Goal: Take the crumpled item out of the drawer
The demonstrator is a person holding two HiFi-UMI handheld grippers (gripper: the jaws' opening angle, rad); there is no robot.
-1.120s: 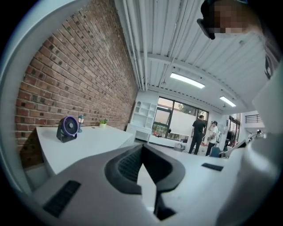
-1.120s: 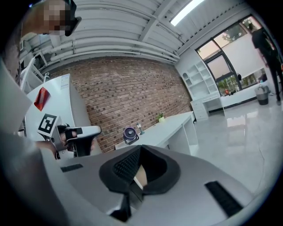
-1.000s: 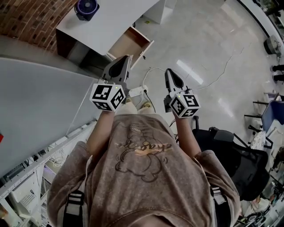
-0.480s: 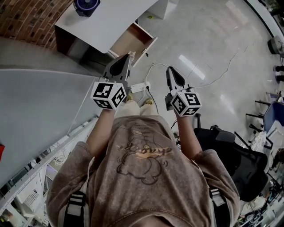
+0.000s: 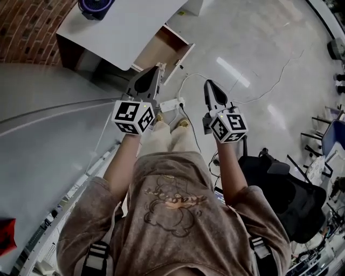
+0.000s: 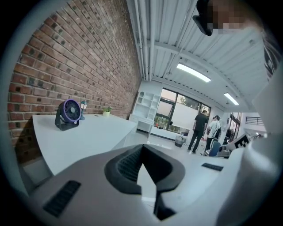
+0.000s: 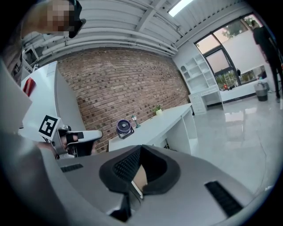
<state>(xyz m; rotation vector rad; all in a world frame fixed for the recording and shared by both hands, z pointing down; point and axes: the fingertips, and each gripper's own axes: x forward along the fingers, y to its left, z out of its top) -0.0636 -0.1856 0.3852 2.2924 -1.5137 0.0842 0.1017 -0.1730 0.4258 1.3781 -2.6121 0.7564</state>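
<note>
Comparing the head view with a second ago, the desk (image 5: 129,27) and its fan (image 5: 92,5) have slid toward the upper left of the frame. The person's legs (image 5: 170,137) have come into sight under the arms. Both grippers have sunk a little and still point toward the desk, so this reads as an approach, not yet a reach.

The left gripper (image 5: 158,66) has its jaws pressed together with nothing between them. The right gripper (image 5: 207,83) also looks closed and empty.

The drawer (image 5: 182,53) stands pulled out from the desk edge that faces the person, near that edge's right corner. The left gripper's tip lies just over its near corner in the picture, though it is probably well short of it in depth.

The crumpled item does not show in any view. The part of the drawer's brown inside that can be seen looks bare, and the rest is too small or too covered to judge.

As I judge it, the task has barely begun: one gripper must open its jaws before it goes into the drawer, and the item must be found first.
</note>
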